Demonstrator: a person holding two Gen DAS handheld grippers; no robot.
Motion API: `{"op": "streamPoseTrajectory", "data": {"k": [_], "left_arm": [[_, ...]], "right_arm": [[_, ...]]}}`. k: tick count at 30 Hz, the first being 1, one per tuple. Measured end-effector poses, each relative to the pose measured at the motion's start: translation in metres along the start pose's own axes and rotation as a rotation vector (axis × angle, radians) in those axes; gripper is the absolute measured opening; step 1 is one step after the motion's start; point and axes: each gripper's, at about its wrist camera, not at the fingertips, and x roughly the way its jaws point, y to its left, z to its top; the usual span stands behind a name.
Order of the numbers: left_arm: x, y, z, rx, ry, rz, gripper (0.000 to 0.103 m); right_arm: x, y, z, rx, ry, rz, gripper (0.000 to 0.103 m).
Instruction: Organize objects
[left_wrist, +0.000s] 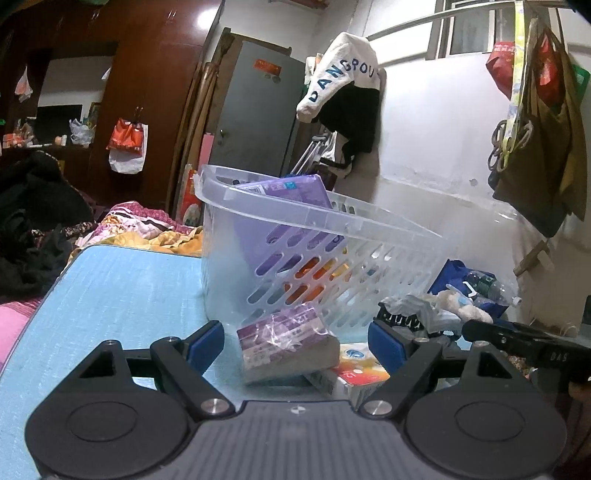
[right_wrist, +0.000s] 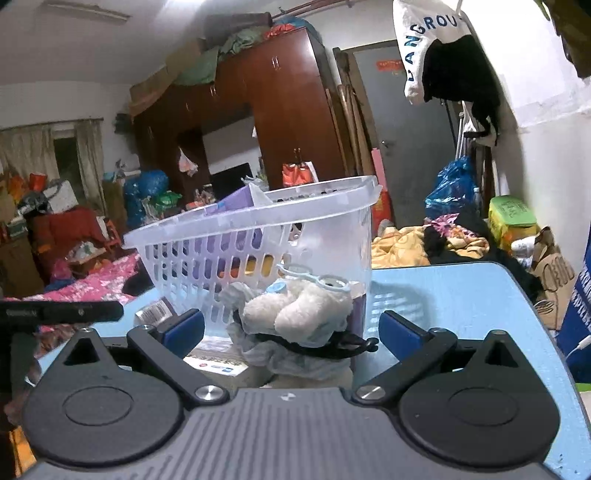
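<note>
clear plastic basket (left_wrist: 332, 236) stood on a pale blue table (left_wrist: 110, 295), holding a tall purple pack (left_wrist: 288, 192) leaning upright and something orange low down behind the slots. left gripper (left_wrist: 295, 341): jaws wide apart, holding nothing; a purple wrapped packet (left_wrist: 284, 339) lay tilted between its blue pads (left_wrist: 205, 341), touching neither, propped on a white and orange box (left_wrist: 354, 369) just before the basket. right gripper (right_wrist: 291, 328): jaws likewise spread wide, empty; between them sat a pile against the basket wall, made up of fluffy white socks (right_wrist: 306, 310), a black hair clip (right_wrist: 332, 345), crumpled pale cloth (right_wrist: 280, 354) and small light blue glasses (right_wrist: 317, 278) on top. flat printed box (right_wrist: 218, 360) lay beside the pile.
</note>
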Motion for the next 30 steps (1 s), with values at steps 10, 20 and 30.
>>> {"op": "streamPoseTrajectory", "data": {"k": [10, 20, 30], "left_arm": [[0.001, -0.011, -0.002, 0.038, 0.007, 0.013, 0.088], [0.008, -0.012, -0.007, 0.037, 0.036, 0.03, 0.088], [0.012, -0.008, -0.001, 0.009, 0.051, 0.018, 0.088]], "right_arm": [[-0.028, -0.006, -0.004, 0.057, -0.089, 0.004, 0.103], [-0.029, 0.033, -0.016, -0.045, -0.022, 0.06, 0.103], [-0.034, 0.011, -0.009, 0.001, -0.045, 0.03, 0.1]]}}
